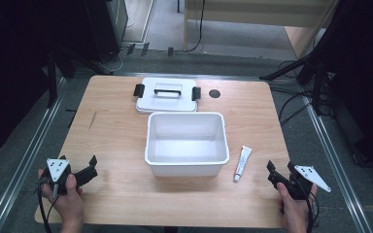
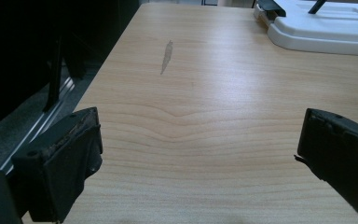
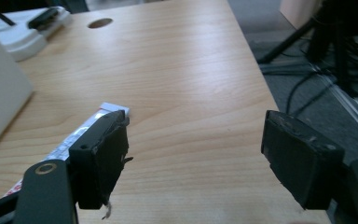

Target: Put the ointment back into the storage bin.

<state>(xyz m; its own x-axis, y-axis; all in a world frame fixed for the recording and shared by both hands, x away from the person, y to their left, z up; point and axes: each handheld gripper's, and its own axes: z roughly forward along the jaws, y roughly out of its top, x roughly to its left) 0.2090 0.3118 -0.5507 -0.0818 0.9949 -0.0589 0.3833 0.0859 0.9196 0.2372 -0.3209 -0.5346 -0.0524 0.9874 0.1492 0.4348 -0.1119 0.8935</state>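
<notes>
Left gripper [image 1: 90, 167]: at about 8 o'clock on the table [image 1: 111, 136], jaws apart with bare wood between them, holding nothing.
Lid [image 1: 166, 95]: lies flat at 12 o'clock, just behind the bin, handle up; already off.
Bin [image 1: 186, 143]: open at the table's centre; its inside looks empty, though the near wall hides part of the floor.
Tube [image 1: 242, 163]: lies on the wood at about 4 o'clock, just right of the bin, apart from it, cap end toward the person.
Right gripper [image 1: 275, 174]: at about 5 o'clock, near the tube's right side, jaws spread, nothing gripped; in the right gripper view the tube [image 3: 81, 133] lies partly behind one jaw, outside the gap.
Progress: likely the very start; tube not yet grasped, nothing packed, lid not yet on.
</notes>
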